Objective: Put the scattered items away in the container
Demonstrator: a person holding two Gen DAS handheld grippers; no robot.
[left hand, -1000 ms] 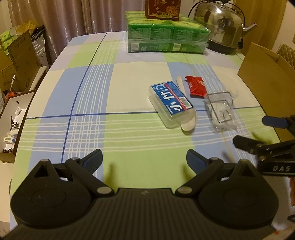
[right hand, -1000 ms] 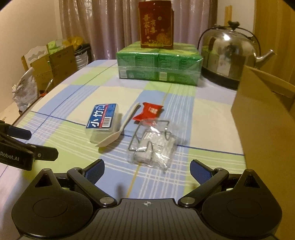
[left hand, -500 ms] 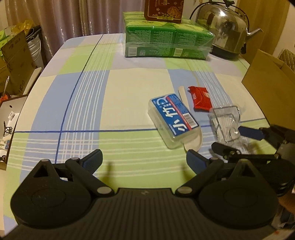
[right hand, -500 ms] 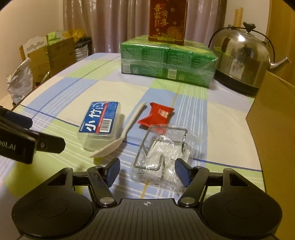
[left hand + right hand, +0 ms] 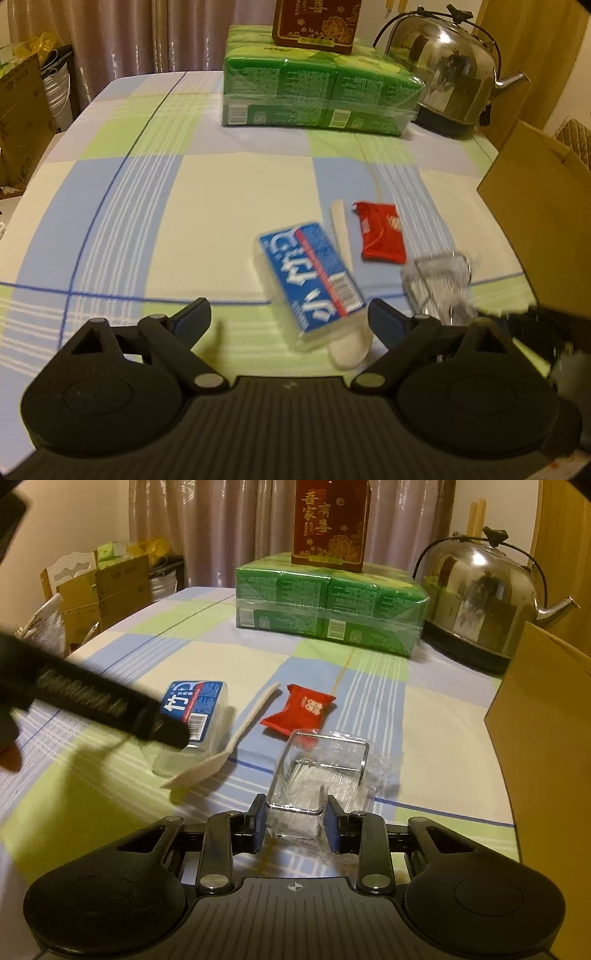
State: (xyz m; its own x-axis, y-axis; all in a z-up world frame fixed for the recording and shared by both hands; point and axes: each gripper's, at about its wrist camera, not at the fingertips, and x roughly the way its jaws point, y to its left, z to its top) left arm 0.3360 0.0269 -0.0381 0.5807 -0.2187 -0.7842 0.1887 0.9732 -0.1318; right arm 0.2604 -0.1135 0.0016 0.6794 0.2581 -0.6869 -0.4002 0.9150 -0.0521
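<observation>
My right gripper (image 5: 294, 825) is shut on the near end of a clear plastic packet with a wire frame (image 5: 321, 771), which rests on the checked tablecloth. My left gripper (image 5: 290, 317) is open, its fingers either side of the near end of a clear box with a blue label (image 5: 312, 275). That box (image 5: 195, 710) also shows in the right wrist view, partly behind the left gripper's finger. A cream plastic spoon (image 5: 231, 744) lies beside it and a red sachet (image 5: 299, 710) just beyond. The cardboard box (image 5: 546, 738) stands at the right.
A green shrink-wrapped pack (image 5: 328, 602) with a red carton (image 5: 330, 520) on top stands at the back of the table. A steel kettle (image 5: 480, 598) is at the back right. Cardboard boxes (image 5: 103, 587) stand off the table's left side.
My right gripper has moved forward and closed on the clear packet. My left gripper has moved forward, up to the blue-labelled box, and stays open.
</observation>
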